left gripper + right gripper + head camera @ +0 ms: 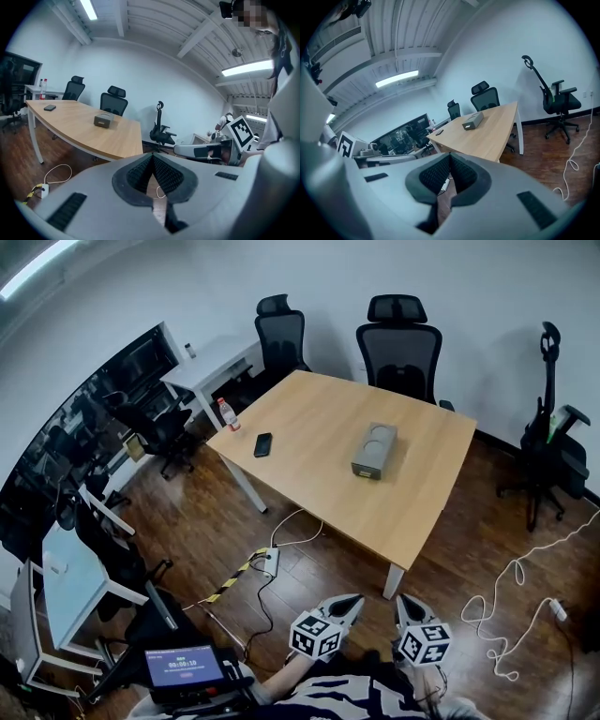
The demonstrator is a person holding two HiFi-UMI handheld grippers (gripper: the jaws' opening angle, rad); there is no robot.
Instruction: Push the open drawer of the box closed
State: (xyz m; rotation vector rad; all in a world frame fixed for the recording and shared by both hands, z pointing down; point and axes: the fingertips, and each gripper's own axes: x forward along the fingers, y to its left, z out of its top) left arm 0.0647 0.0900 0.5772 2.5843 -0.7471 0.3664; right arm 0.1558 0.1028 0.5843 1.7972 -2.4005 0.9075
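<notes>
The grey box (374,451) lies in the middle of the wooden table (319,474), far from both grippers; it also shows small as the box (104,120) and the box (472,120). Whether its drawer stands open cannot be made out at this distance. My left gripper (354,602) and right gripper (400,604) are held close to my body, well short of the table's near corner. Both are shut with nothing between the jaws, their tips touching in the left gripper (152,156) and right gripper (450,156) views.
A black phone (263,444) and a small bottle (227,413) sit at the table's left end. Black office chairs (401,345) stand behind the table. Cables (511,601) and a power strip (271,562) lie on the wood floor. A tripod with a screen (184,667) stands at my left.
</notes>
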